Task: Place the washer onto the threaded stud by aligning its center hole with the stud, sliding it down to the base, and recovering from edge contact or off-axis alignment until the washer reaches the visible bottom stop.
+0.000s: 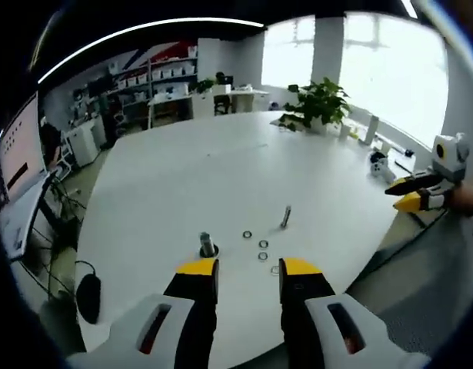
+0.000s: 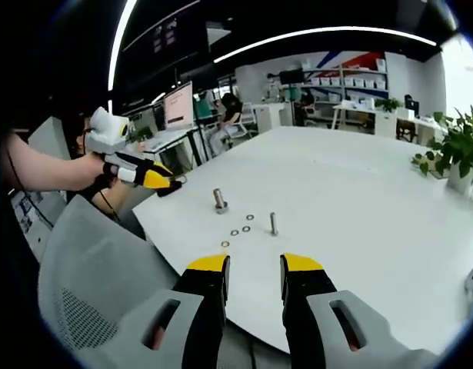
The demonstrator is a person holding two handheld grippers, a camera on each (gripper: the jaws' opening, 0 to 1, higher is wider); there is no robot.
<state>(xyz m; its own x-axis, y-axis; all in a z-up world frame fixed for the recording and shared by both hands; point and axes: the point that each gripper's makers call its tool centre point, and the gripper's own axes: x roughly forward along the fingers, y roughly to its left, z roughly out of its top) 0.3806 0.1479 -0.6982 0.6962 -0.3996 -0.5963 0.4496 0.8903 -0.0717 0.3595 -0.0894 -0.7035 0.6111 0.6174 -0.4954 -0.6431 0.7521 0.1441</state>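
A thin threaded stud stands upright on the white table. Several small washers lie flat in a loose row between it and a shorter, thicker bolt standing on a wide base. My left gripper hovers open just in front of the washers, nothing between its yellow tips; it also appears at the table's edge, held by a hand. My right gripper is open and empty, off the table edge; it also comes in from the right.
A grey mesh chair sits under my right gripper by the table's edge. A potted plant stands at the far side of the table. Desks, monitors and shelves lie beyond.
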